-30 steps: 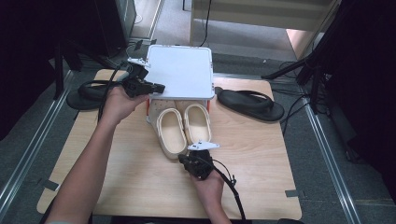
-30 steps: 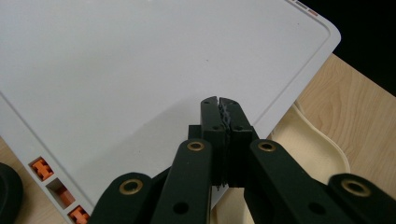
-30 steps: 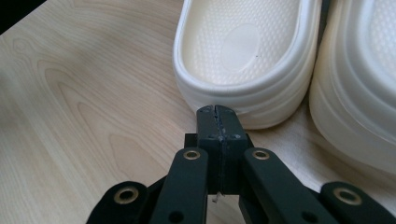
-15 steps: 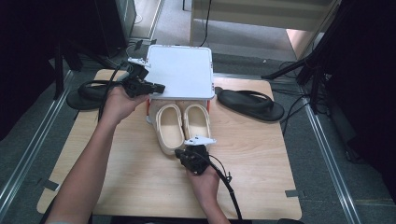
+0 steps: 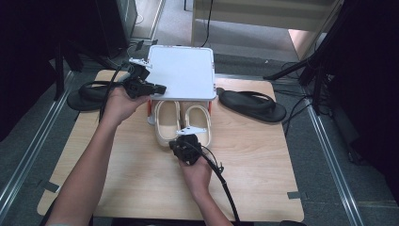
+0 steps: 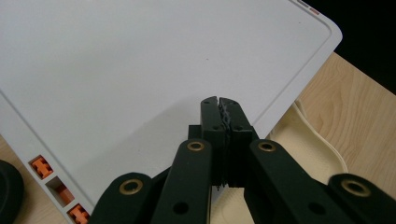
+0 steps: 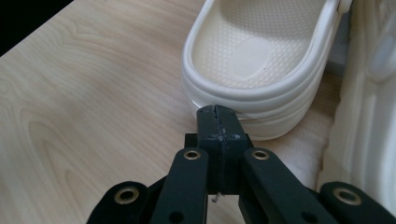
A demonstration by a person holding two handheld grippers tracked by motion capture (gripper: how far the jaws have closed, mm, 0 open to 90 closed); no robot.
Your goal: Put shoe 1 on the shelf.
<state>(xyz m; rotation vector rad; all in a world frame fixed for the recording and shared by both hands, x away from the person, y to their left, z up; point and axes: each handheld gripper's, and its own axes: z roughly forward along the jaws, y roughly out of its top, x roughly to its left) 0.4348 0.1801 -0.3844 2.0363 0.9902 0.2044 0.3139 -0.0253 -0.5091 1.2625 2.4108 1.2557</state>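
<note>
High view above the table [image 5: 263,155], facing forward and down, gripper views close, sharing cream clogs [image 5: 183,117].

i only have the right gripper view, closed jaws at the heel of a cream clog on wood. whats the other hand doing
Observer: The left gripper rests shut on the near left corner of a white lid that sits raised over the clogs' toes.
Operator: is it gripping the lid
Observer: No. In the left gripper view its closed tips lie on top of the lid's flat face, with nothing between them.
Operator: anything else on the table
Observer: Two black flip-flops: one right of the lid, one at the left edge, behind the left hand.
Operator: which clog am i at
Observer: From above, the right gripper sits between the two heels, nearer the left clog.
</note>
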